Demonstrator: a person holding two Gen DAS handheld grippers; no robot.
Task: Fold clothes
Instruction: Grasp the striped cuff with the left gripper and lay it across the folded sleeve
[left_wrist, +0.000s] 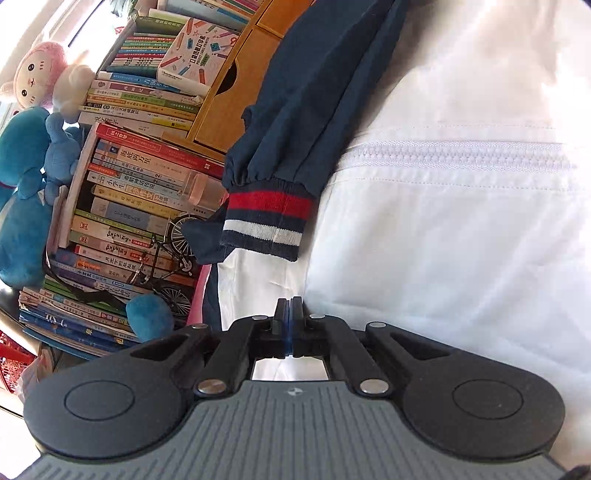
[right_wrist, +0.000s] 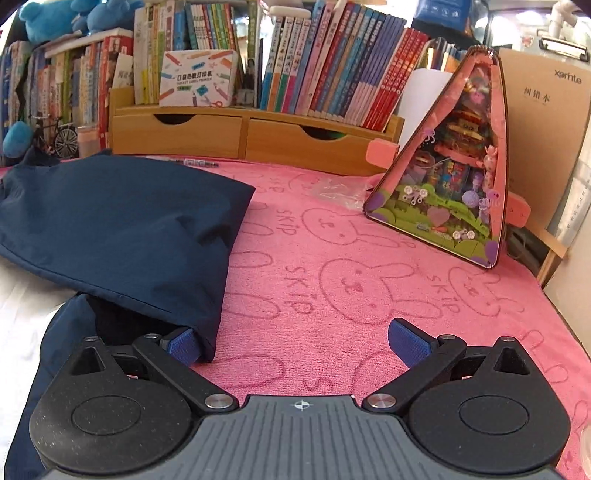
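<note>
on fuzzy pink towel (right_wrist: 332, 258), smooth navy jacket (right_wrist: 122, 221) lies rumpled.

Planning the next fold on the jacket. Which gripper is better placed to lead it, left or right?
Probably left. The left gripper is shut on the jacket, its white fabric pinched at the fingertips. The right gripper is open over the pink towel, holding nothing, one finger at the navy edge.

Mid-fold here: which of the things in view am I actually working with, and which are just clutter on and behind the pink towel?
Part of the job:
navy and white jacket
its navy sleeve with red and white striped cuff
left gripper, shut on white fabric
right gripper, open

Just lying about:
pink rabbit-print towel
triangular pink toy display
wooden drawer shelf
books
miniature bicycle
plush toys
</note>
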